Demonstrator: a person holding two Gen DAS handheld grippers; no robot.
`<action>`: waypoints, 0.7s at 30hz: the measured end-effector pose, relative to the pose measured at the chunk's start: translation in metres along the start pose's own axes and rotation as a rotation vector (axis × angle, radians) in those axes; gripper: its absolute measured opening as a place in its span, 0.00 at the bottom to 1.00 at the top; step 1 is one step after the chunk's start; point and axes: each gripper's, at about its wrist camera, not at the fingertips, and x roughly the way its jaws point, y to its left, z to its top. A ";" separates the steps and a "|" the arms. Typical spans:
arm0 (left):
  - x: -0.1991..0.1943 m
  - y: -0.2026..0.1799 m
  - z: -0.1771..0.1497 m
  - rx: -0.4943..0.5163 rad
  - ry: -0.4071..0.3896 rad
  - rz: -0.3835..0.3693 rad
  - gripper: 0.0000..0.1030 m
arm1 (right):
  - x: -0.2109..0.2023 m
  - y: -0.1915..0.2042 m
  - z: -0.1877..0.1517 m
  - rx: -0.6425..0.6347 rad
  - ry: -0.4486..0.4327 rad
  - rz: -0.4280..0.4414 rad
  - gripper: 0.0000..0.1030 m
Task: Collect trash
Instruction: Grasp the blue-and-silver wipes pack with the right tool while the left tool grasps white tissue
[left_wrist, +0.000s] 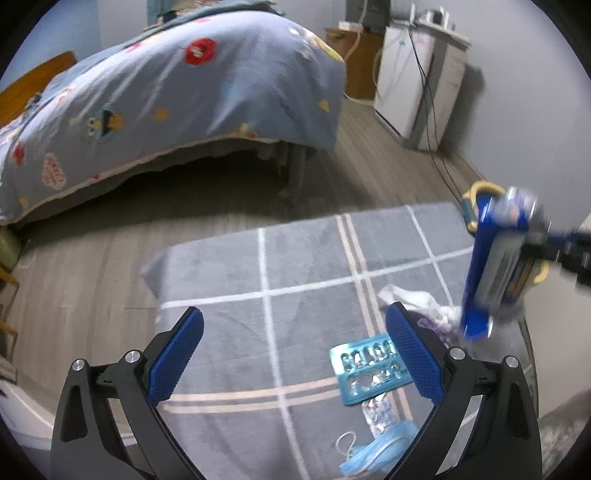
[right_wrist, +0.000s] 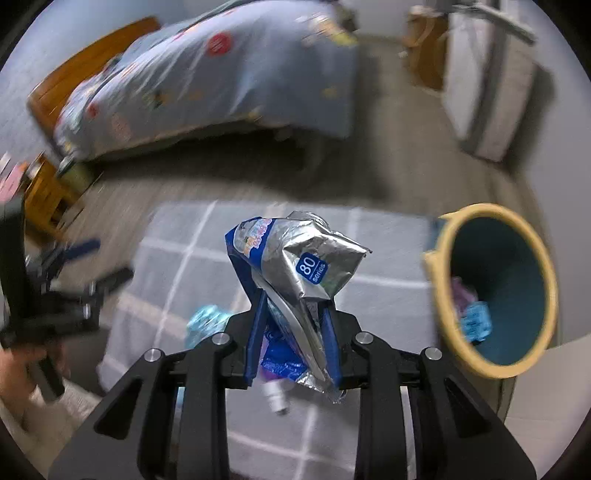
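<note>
Above the grey rug (left_wrist: 303, 258), the right gripper (right_wrist: 291, 332) clamps a crumpled foil wrapper (right_wrist: 306, 266) beside the bin (right_wrist: 546, 295), which already holds some trash, while the left gripper (left_wrist: 295, 350) is wide open above the blister pack (left_wrist: 369, 373) and face mask (left_wrist: 373, 450) left to collect.

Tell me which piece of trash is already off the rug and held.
The silver and blue foil wrapper, pinched in the right gripper. The teal blister pack and blue mask lie on the rug.

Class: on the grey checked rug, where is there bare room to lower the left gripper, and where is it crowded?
Bare: the rug toward the bed, left of the blister pack. Crowded: the near right corner, with blister pack, face mask and crumpled plastic.
</note>
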 end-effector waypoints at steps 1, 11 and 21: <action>0.009 -0.007 -0.001 0.015 0.017 -0.005 0.95 | 0.001 -0.009 0.002 0.021 -0.010 -0.020 0.27; 0.062 -0.072 -0.003 0.142 0.092 -0.087 0.95 | 0.022 -0.060 0.006 0.119 0.008 -0.086 0.27; 0.108 -0.101 0.000 0.104 0.116 -0.238 0.94 | 0.028 -0.085 0.002 0.173 0.034 -0.097 0.27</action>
